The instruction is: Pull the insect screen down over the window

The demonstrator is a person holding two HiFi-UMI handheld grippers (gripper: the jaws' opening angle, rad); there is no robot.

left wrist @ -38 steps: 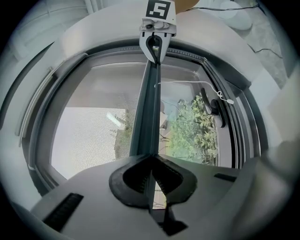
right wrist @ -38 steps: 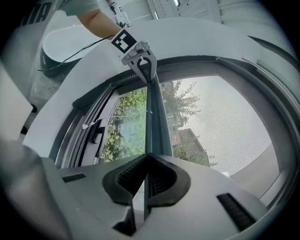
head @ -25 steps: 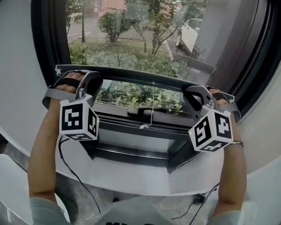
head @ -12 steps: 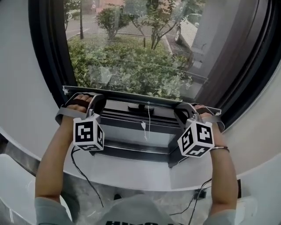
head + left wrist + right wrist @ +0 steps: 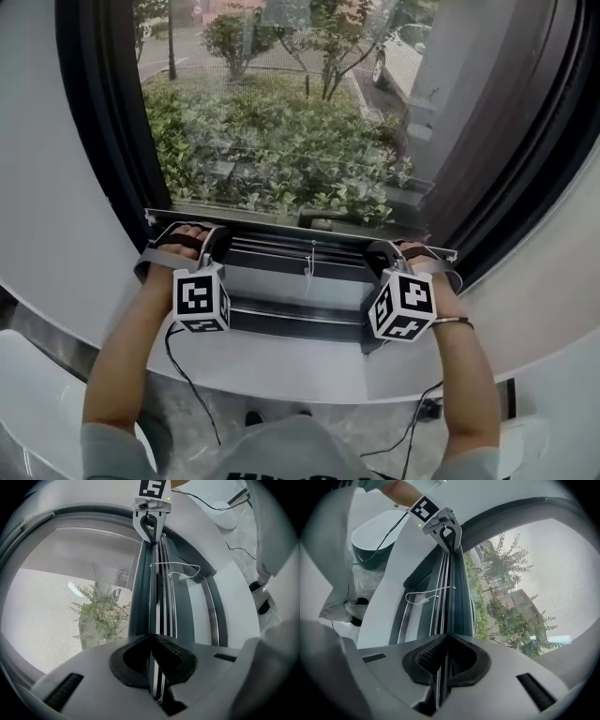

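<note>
The insect screen's grey bottom bar (image 5: 300, 232) lies level just above the window's lower frame, and its mesh (image 5: 281, 122) covers the glass above it. My left gripper (image 5: 202, 234) is shut on the bar's left end, my right gripper (image 5: 384, 251) on its right end. In the left gripper view the pads (image 5: 171, 653) pinch the bar's thin rail (image 5: 157, 606), with the right gripper (image 5: 151, 527) at the far end. The right gripper view shows the same: pads (image 5: 429, 656) closed on the rail (image 5: 447, 597), left gripper (image 5: 449, 535) beyond. A thin white pull cord (image 5: 309, 264) hangs from the bar's middle.
A curved white sill (image 5: 300, 370) runs below the window, and a dark frame (image 5: 98, 141) surrounds it. Black cables (image 5: 187, 380) trail down from both grippers. A white basin (image 5: 377, 534) stands on the floor behind me.
Both grippers have come down together with the bar, from mid-window to just above the lower frame. The mesh now covers the gap that was open below the bar.
</note>
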